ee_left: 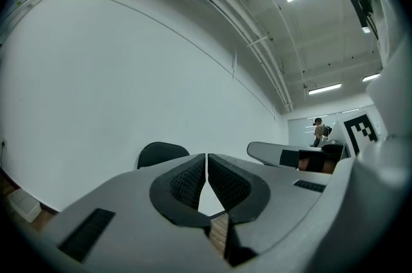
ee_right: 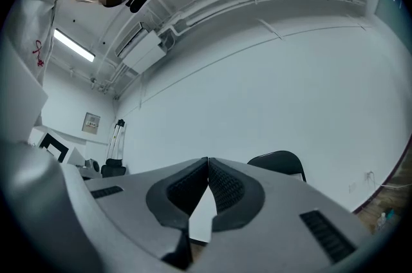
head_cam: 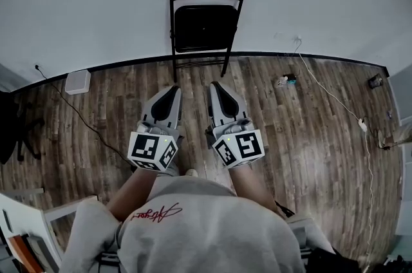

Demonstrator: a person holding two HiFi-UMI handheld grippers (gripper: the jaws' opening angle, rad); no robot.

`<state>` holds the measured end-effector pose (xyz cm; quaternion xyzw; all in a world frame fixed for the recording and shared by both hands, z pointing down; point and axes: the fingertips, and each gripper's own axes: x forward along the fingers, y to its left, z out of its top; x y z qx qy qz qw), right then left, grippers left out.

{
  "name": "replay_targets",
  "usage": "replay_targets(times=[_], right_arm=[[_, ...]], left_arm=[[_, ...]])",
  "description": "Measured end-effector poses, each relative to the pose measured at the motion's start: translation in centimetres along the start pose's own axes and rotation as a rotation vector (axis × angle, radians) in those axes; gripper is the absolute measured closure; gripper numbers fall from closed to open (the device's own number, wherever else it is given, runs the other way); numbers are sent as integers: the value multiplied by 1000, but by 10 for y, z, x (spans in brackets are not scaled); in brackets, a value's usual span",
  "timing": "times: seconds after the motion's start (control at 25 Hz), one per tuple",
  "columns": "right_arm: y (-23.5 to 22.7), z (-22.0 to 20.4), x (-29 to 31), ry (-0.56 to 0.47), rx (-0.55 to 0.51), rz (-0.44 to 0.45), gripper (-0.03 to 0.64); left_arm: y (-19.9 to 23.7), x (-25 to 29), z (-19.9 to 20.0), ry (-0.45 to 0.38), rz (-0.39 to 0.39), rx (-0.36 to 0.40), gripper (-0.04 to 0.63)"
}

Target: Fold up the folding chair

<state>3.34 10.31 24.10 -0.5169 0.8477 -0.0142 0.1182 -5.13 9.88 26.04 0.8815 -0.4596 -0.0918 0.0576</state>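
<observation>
A black folding chair [head_cam: 205, 19] stands unfolded against the white wall, facing me, its seat level. Both grippers are held side by side over the wood floor, short of the chair and apart from it. My left gripper [head_cam: 174, 93] is shut with nothing in it; its jaws meet at the tips. My right gripper [head_cam: 215, 89] is shut and empty too. The chair's backrest [ee_left: 162, 152] peeks over the jaws in the left gripper view, and that same backrest [ee_right: 278, 163] shows at the right in the right gripper view.
A white box [head_cam: 78, 81] lies by the wall at left with a black cable [head_cam: 77, 112] running across the floor. A white cord [head_cam: 328, 93] and small items [head_cam: 288, 79] lie at right. A person [ee_left: 318, 130] stands far off.
</observation>
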Motion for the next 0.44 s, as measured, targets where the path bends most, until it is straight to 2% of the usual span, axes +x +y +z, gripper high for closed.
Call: replay_targets(times=[0.44], right_arm=[[-5,-1,-10,17,-10,-14,600]], left_arm=[[-8,1,-5,2,-8,-12,571]])
